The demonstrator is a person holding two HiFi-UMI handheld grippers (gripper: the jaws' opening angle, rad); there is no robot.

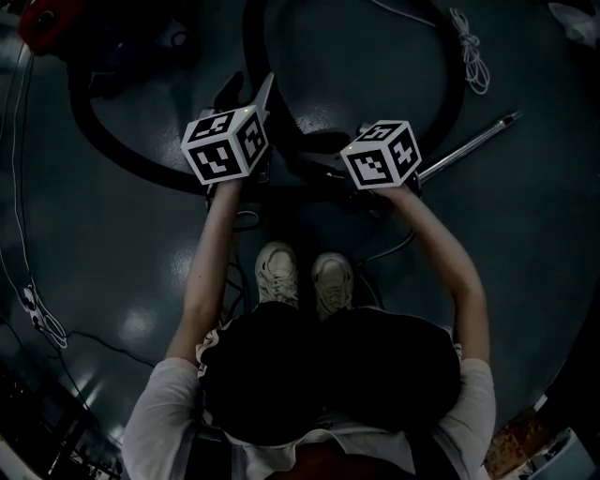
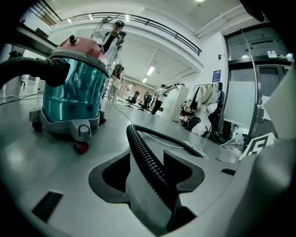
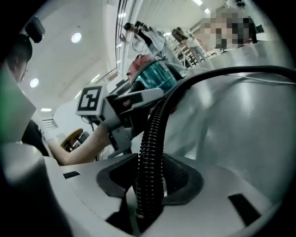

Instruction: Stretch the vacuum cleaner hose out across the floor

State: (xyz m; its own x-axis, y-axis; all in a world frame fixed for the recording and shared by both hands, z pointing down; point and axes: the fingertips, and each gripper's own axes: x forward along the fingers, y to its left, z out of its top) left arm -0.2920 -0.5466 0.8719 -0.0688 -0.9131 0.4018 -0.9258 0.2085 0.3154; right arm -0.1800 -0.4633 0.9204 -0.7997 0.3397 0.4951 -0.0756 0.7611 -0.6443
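The black ribbed hose (image 1: 457,89) lies in big loops on the dark floor. It runs back to the vacuum cleaner (image 1: 47,21), a teal drum with a red top (image 2: 71,88). Both grippers hold a raised stretch of it just ahead of the person's feet. My left gripper (image 1: 248,94) is shut on the hose (image 2: 143,155), which runs slanting through its jaws (image 2: 152,173) toward the cleaner. My right gripper (image 1: 314,161) points left at the other one. The hose (image 3: 155,134) stands upright between its jaws (image 3: 148,185), which look slack around it.
A metal wand (image 1: 469,145) lies on the floor to the right. A coiled white cord (image 1: 473,52) sits at the far right, and thin cables (image 1: 23,281) trail along the left. The person's shoes (image 1: 305,281) stand just behind the grippers. People and clothes racks (image 2: 203,111) are far off.
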